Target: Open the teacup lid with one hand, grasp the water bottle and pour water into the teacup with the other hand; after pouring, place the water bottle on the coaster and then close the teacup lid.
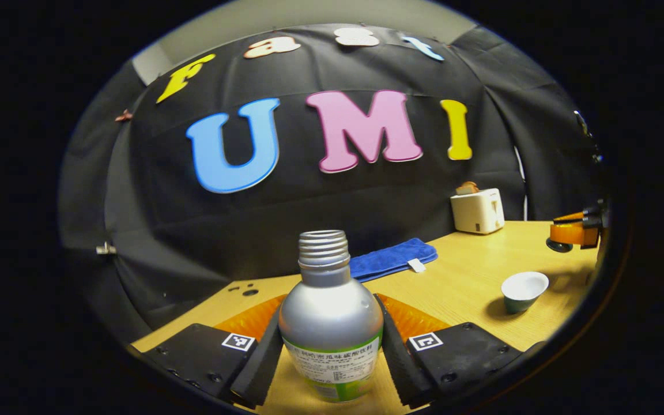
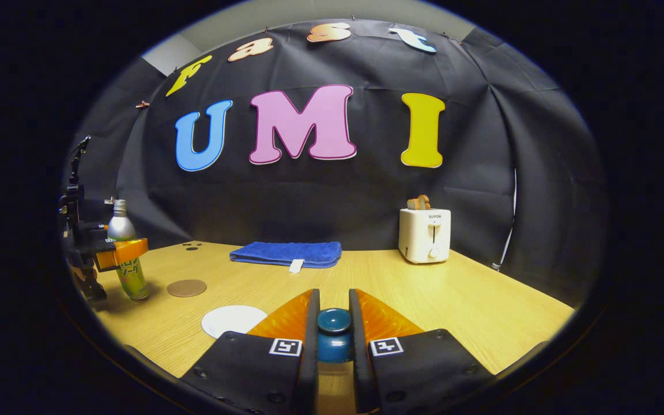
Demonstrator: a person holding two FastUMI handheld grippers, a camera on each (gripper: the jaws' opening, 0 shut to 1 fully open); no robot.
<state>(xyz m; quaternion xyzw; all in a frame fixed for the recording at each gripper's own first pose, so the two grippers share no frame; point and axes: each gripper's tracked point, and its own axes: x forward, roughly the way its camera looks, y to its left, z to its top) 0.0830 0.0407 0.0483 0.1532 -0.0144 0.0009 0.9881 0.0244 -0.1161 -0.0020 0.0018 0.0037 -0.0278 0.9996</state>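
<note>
— Beside the toaster, what's going on?

— Well left of it, my left gripper clamps both pads on the water bottle, upright on the table (cap off). The brown coaster lies just beside it.

— And your right?

— My right gripper is pinched nearly closed on the blue teacup lid. The teacup stands uncovered, nearer than the toaster. A blue towel lies left of the toaster.

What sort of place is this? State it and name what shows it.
Probably a staged recording booth, not a real kitchen: black cloth wall behind a wooden table set with a toaster, a folded blue towel and a teacup.
</note>
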